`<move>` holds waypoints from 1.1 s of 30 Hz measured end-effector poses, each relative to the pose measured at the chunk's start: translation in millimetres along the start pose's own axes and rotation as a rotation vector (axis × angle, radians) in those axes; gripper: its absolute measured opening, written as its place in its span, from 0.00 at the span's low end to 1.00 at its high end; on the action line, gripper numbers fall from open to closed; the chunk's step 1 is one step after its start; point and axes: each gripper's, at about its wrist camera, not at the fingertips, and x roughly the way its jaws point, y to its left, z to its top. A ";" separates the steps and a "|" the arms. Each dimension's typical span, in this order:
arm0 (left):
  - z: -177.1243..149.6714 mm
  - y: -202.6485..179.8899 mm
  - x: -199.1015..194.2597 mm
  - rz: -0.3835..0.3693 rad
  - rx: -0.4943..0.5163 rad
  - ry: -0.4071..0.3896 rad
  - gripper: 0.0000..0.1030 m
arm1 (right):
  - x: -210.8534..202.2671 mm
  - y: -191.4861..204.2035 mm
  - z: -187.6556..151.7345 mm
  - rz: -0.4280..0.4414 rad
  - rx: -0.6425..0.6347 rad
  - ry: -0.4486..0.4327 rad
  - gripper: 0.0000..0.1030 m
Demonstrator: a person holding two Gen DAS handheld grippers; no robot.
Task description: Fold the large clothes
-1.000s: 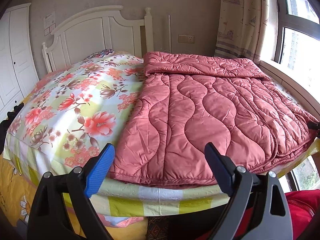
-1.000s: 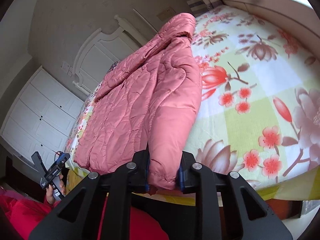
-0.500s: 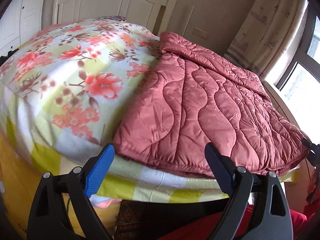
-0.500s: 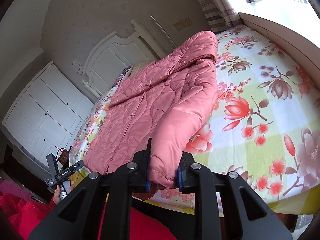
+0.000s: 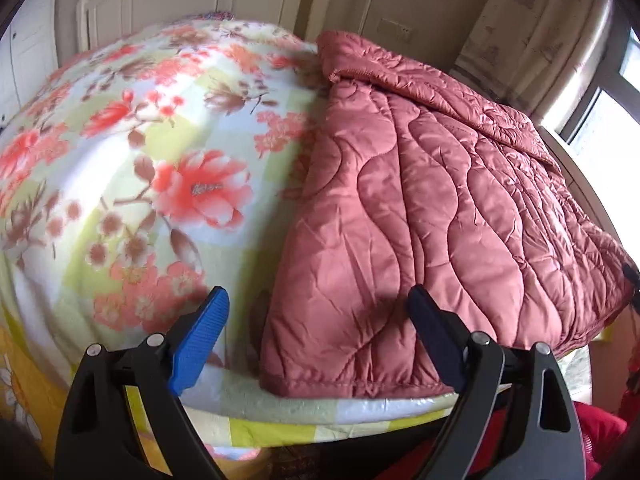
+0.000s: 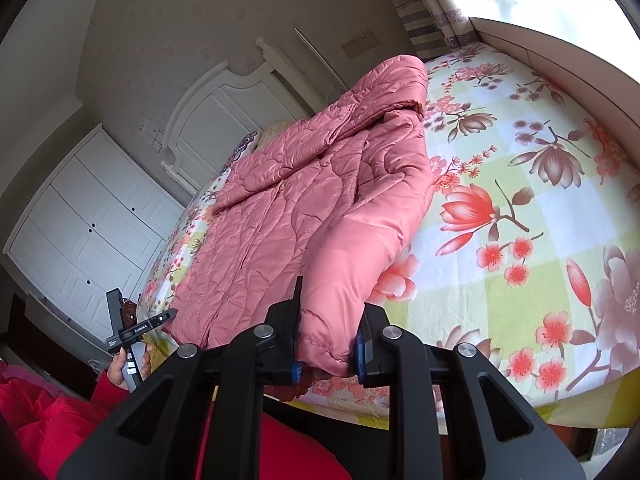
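Note:
A large pink quilted jacket point(image 5: 432, 216) lies spread on the floral bed sheet point(image 5: 132, 184), its hem at the bed's near edge. My left gripper point(image 5: 316, 312) is open and empty, hovering just above the hem's left corner. In the right wrist view the jacket point(image 6: 288, 216) lies lengthwise with one sleeve point(image 6: 360, 248) pulled towards me. My right gripper point(image 6: 328, 344) is shut on the sleeve's cuff at the bed's edge. The left gripper also shows in the right wrist view point(image 6: 132, 328), held in a hand at the jacket's far corner.
The bed has a white headboard point(image 6: 224, 112) and floral sheet point(image 6: 532, 216). White wardrobe doors point(image 6: 92, 220) stand to the left. A window sill point(image 6: 560, 36) and curtain point(image 5: 532, 28) run along the bed's far side. My red clothing point(image 6: 52, 420) is below.
My left gripper has moved closer and lower towards the jacket's hem corner, still open. My right gripper has kept its hold on the sleeve cuff and drawn back, so more of the bed shows.

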 end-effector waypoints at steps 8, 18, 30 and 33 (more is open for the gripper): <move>3.3 -17.3 5.1 -0.134 0.047 0.031 0.68 | 4.4 -6.7 -4.3 0.009 0.014 0.007 0.22; 8.2 -25.9 8.8 -0.134 0.051 0.055 0.14 | 10.0 -4.6 -8.2 -0.017 -0.017 0.018 0.20; 19.1 -22.0 -19.3 -0.215 -0.010 -0.024 0.10 | -4.4 12.4 3.4 0.071 -0.064 -0.067 0.19; 29.2 -25.3 -33.2 -0.255 -0.013 -0.065 0.10 | -8.1 13.7 9.6 0.108 -0.048 -0.091 0.19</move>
